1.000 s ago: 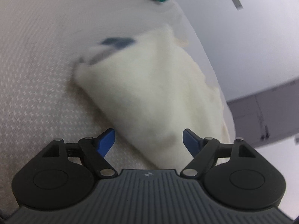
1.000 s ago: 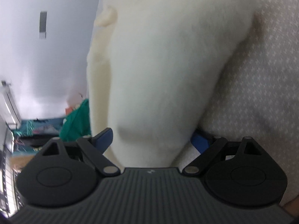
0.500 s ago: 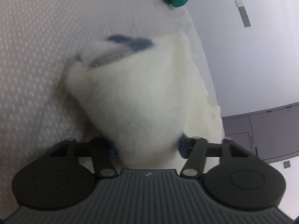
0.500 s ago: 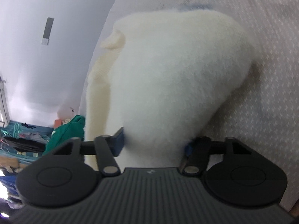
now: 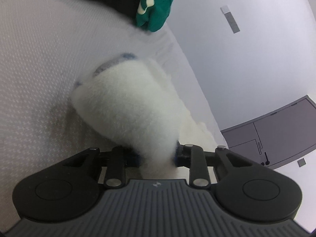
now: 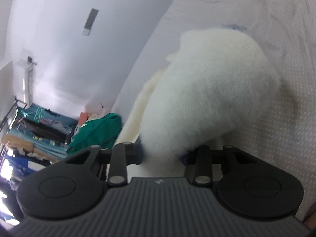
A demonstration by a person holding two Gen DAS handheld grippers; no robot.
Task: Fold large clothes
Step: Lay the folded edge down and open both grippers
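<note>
The left tongs (image 5: 157, 156) are pinching a bunched end of the fluffy white garment (image 5: 128, 106), their jaws having just been closing with the fleece between them. The right tongs (image 6: 162, 155) are gripping another bunched end of the same garment (image 6: 207, 94), their jaws likewise having just been closing on it. The garment is lying near one edge of the bed (image 5: 29, 69), whose cover is looking pale and finely dotted. A green cloth (image 5: 156, 6) and something black are sitting at the far corner. Beyond the edge, a grey cabinet (image 5: 276, 138) is standing by a plain wall. The garment's pile is looking thick, soft and rounded, with a blue trim (image 5: 126, 56) peeking out behind.
</note>
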